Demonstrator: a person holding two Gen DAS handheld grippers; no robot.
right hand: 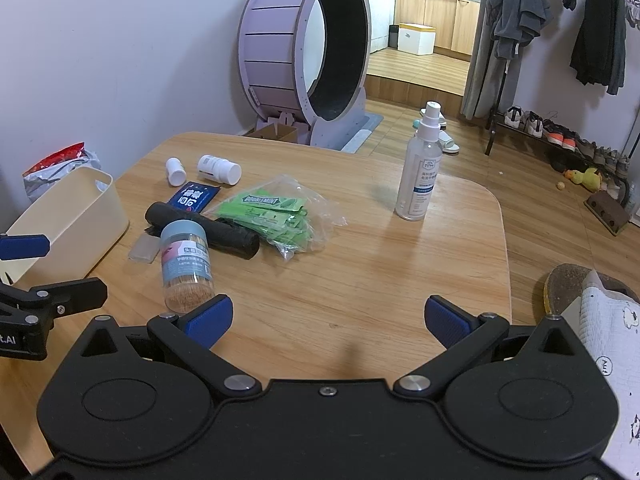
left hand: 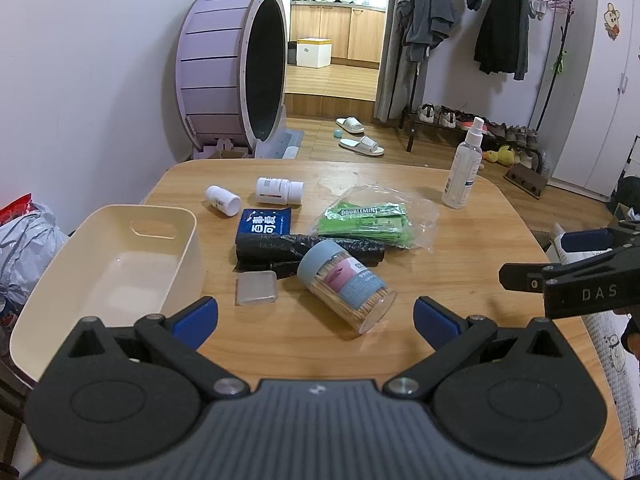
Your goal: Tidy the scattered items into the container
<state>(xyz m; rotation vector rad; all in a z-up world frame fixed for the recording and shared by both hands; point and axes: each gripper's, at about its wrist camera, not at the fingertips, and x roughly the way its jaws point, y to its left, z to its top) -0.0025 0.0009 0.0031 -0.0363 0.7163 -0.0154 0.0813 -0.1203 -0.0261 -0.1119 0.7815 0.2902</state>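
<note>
Left gripper point(left hand: 315, 318): jaws spread wide, nothing held, poised just short of toothpick jar point(left hand: 347, 285). Right gripper point(right hand: 328, 317): likewise spread and empty, over bare wooden table point(right hand: 380, 272). Container point(left hand: 120, 268): cream, empty, at table's left edge. Nothing stowed yet; task judged at its start. Left of jar, toward container: small clear box point(left hand: 256, 286). Touching jar's lid end: black roll point(left hand: 280, 250). Beyond roll: blue sachet point(left hand: 264, 224), two white pill bottles point(left hand: 223, 200) point(left hand: 280, 191) lying down. Right of roll: bag of green gum packets point(left hand: 372, 220). Far right of jar, upright, well apart: spray bottle point(left hand: 464, 168). All seven remaining for transfer.
</note>
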